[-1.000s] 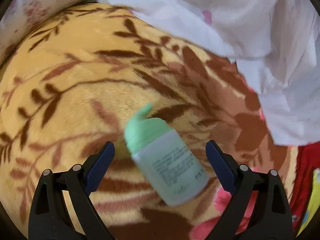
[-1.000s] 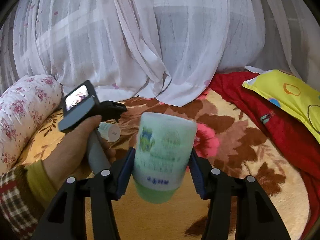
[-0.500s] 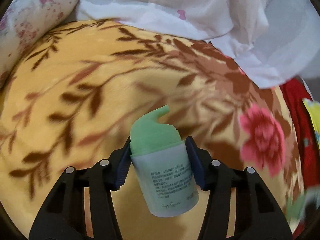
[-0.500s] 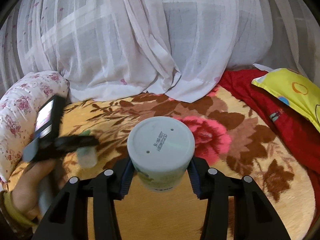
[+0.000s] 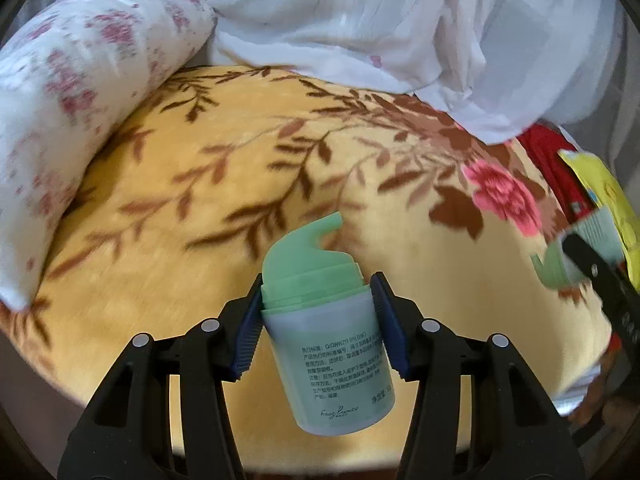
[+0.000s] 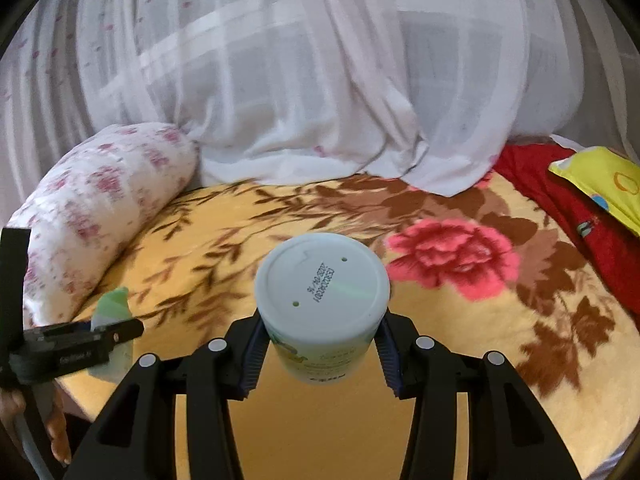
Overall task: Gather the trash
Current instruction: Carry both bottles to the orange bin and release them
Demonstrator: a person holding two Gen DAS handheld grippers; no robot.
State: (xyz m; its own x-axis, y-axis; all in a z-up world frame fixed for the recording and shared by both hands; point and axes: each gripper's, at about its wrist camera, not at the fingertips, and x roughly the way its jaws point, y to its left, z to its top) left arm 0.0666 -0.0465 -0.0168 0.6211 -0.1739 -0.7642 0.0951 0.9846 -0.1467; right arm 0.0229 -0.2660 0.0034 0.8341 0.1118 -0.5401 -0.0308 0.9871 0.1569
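My left gripper [image 5: 318, 312] is shut on a pale pump bottle with a green pump top [image 5: 324, 332] and holds it above the yellow flowered blanket [image 5: 240, 184]. My right gripper [image 6: 320, 328] is shut on a second pale green bottle [image 6: 322, 292], its round base facing the camera. In the right wrist view the left gripper and its bottle [image 6: 114, 312] show at the lower left. In the left wrist view the right gripper with its bottle [image 5: 580, 256] shows at the right edge.
A white pillow with pink flowers [image 6: 100, 208] lies at the left of the bed. A white net curtain [image 6: 320, 80] hangs behind. A red cloth [image 6: 560, 192] and a yellow cushion [image 6: 600, 184] lie at the right.
The left gripper closed on the pump bottle that lay on the blanket and lifted it. The right gripper tilted its bottle so the base faces the camera. Both pulled back from the bed.
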